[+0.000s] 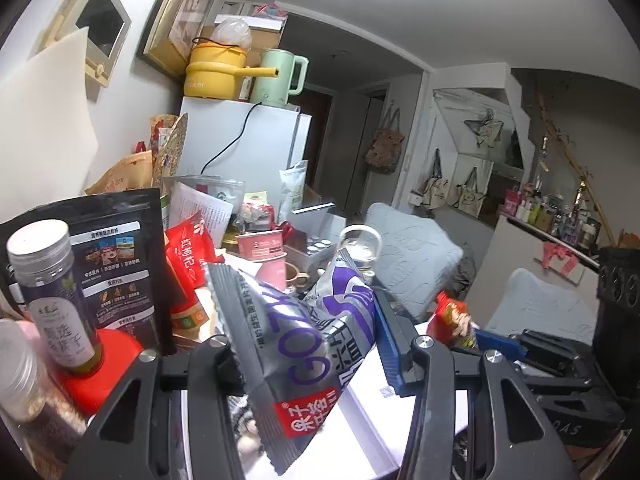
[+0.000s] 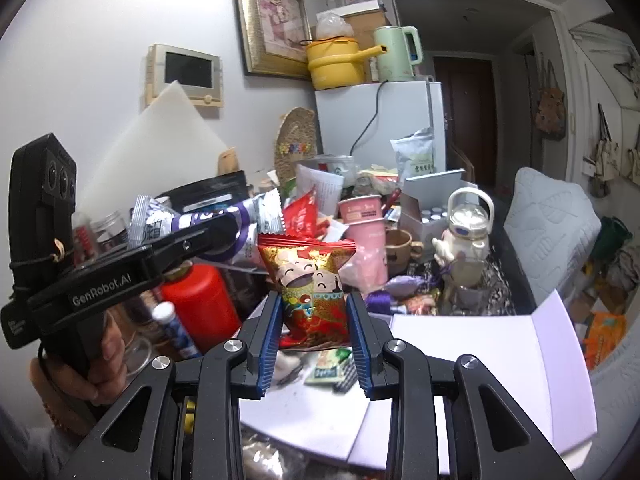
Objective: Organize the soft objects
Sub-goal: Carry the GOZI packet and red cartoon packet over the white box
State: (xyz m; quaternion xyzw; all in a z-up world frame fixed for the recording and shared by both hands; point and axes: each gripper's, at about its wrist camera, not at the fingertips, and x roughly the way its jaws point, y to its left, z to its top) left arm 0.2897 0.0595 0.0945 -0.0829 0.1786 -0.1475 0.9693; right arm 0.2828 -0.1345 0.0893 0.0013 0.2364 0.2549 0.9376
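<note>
In the left wrist view my left gripper [image 1: 312, 344] is shut on a grey and purple snack bag [image 1: 296, 336], which hangs tilted between the pads and hides the left one. My right gripper [image 2: 314, 320] is shut on a red and gold snack packet [image 2: 312, 288] printed with cartoon faces, held upright between its blue pads [image 2: 358, 332]. The right wrist view also shows the left gripper [image 2: 216, 232] at the left with its bag [image 2: 192, 216], and a hand [image 2: 108, 356] on its handle. The red packet [image 1: 454, 316] appears at the right of the left wrist view. Both hang over a white open box [image 2: 460, 344].
The table is crowded: a red bottle [image 2: 196, 304], a black pouch [image 1: 116, 264], a labelled jar [image 1: 52, 292], stacked pink cups [image 2: 364, 220], a brown mug [image 2: 400, 248] and a white kettle [image 2: 466, 220]. A white fridge [image 2: 400, 120] stands behind. A grey cushion [image 2: 552, 220] lies right.
</note>
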